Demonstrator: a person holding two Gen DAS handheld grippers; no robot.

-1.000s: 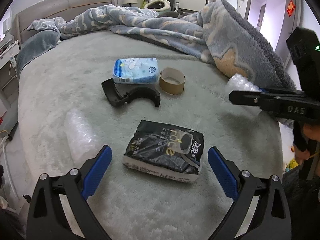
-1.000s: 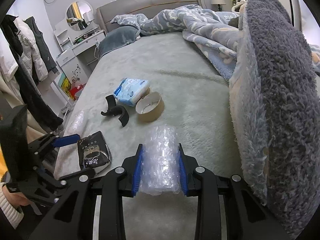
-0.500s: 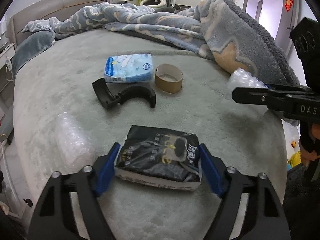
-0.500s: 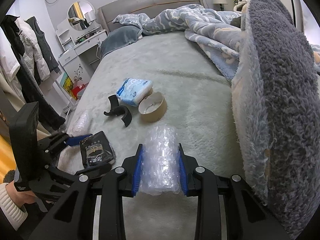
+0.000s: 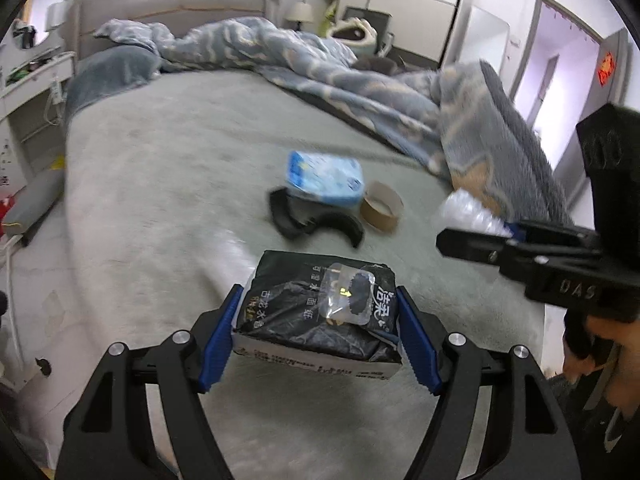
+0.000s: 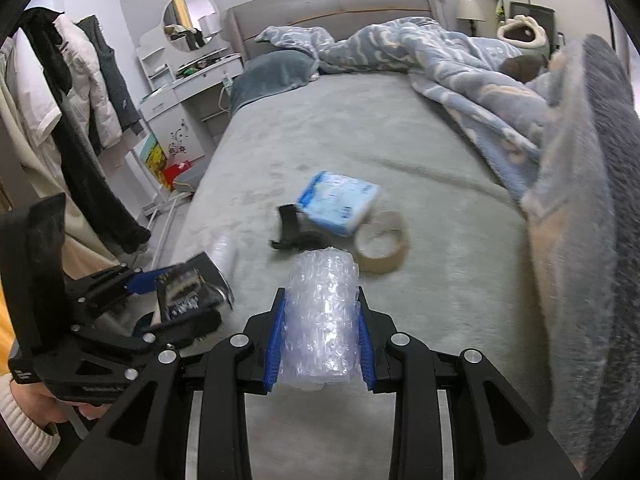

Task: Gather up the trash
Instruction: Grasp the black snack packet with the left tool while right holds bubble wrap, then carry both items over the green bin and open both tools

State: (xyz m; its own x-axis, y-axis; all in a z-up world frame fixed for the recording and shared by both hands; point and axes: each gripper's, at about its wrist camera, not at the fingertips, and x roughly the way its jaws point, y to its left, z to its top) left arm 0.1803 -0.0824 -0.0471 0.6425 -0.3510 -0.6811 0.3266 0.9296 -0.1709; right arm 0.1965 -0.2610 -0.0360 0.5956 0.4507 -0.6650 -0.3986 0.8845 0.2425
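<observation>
A bedroom: a wide bed (image 5: 168, 168) with a grey plush cover fills both views, with a padded headboard (image 6: 328, 4) at the far end and a rumpled blue duvet (image 5: 320, 68) heaped along the far and right sides. A dressing table (image 6: 188, 80) and hanging coats (image 6: 80, 92) stand off the bed's left edge.

The left claw (image 5: 318, 326) has just been closing, and its blue pads now press both sides of a black tissue pack (image 5: 320, 304), which looks lifted clear of the cover near the bed's near edge. In the right wrist view the pack (image 6: 188, 288) shows tilted between those pads.

The right claw (image 6: 320, 338) is clamped on a roll of bubble wrap (image 6: 322, 320), held over the cover beside the folded grey blanket (image 6: 580, 220).

Further in, toward the middle of the bed, lie a blue tissue pack (image 5: 326, 178), a black curved part (image 5: 312, 224) touching its near side, and a cardboard tape ring (image 5: 380, 210) just beside it on the right. A clear plastic piece (image 6: 222, 248) lies near the left edge.

The cover is bare toward the headboard and on the left; the duvet and blanket crowd the right side.
</observation>
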